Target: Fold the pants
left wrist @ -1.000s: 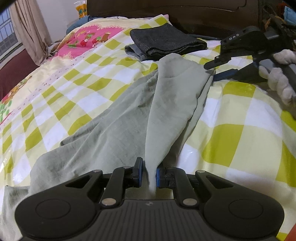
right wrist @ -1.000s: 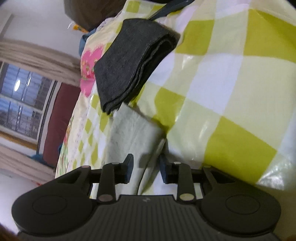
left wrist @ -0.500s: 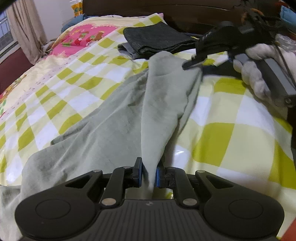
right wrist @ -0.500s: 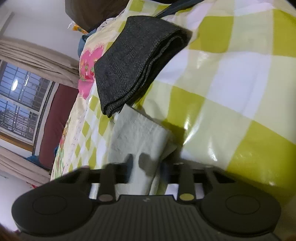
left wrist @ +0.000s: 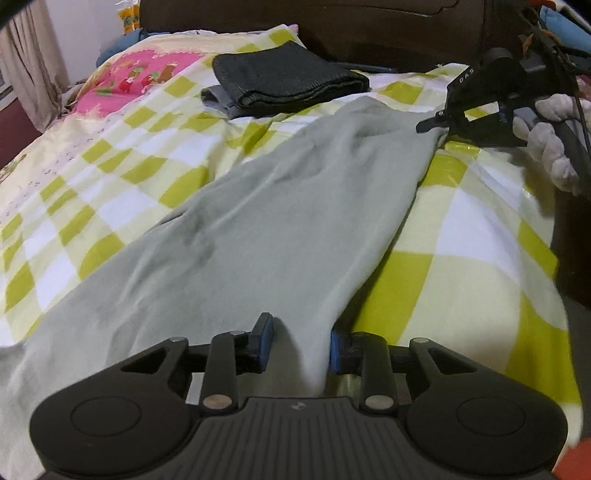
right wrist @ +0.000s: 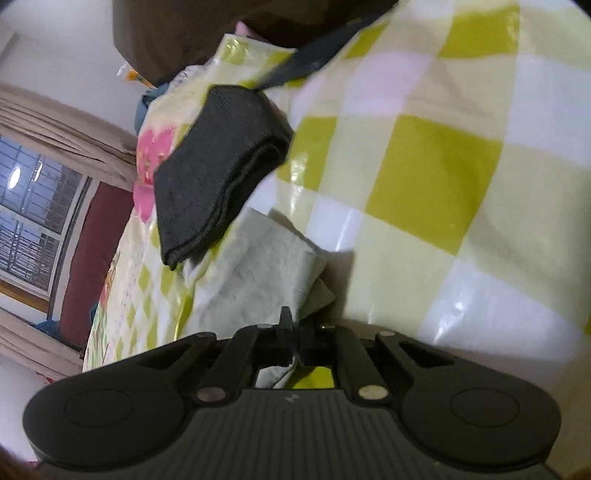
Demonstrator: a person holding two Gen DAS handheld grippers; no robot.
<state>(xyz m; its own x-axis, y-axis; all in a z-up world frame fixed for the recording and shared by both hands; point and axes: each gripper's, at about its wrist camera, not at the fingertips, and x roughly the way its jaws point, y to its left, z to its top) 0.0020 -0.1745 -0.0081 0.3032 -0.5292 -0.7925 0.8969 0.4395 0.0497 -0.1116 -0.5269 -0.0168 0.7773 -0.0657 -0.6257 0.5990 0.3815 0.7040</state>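
Observation:
Pale grey-green pants [left wrist: 280, 221] lie spread lengthwise on the yellow-checked bed cover [left wrist: 480, 240]. My left gripper [left wrist: 301, 345] is open at their near end, with a fold of the cloth lying loose between its blue pads [left wrist: 264, 341]. My right gripper [right wrist: 293, 334] is shut on the far corner of the pants [right wrist: 258, 273]. In the left wrist view it [left wrist: 434, 124] grips that corner at the upper right, held by a gloved hand [left wrist: 554, 147].
A folded dark grey garment [left wrist: 284, 79] lies just beyond the pants; it also shows in the right wrist view [right wrist: 218, 166]. A dark wooden headboard [left wrist: 369, 33] stands behind. The bed edge drops off at the right. A window [right wrist: 33, 221] and curtains are at the left.
My left gripper has opened and let the pants go; the cloth now lies flat and spread wide. My right gripper has closed on the far corner.

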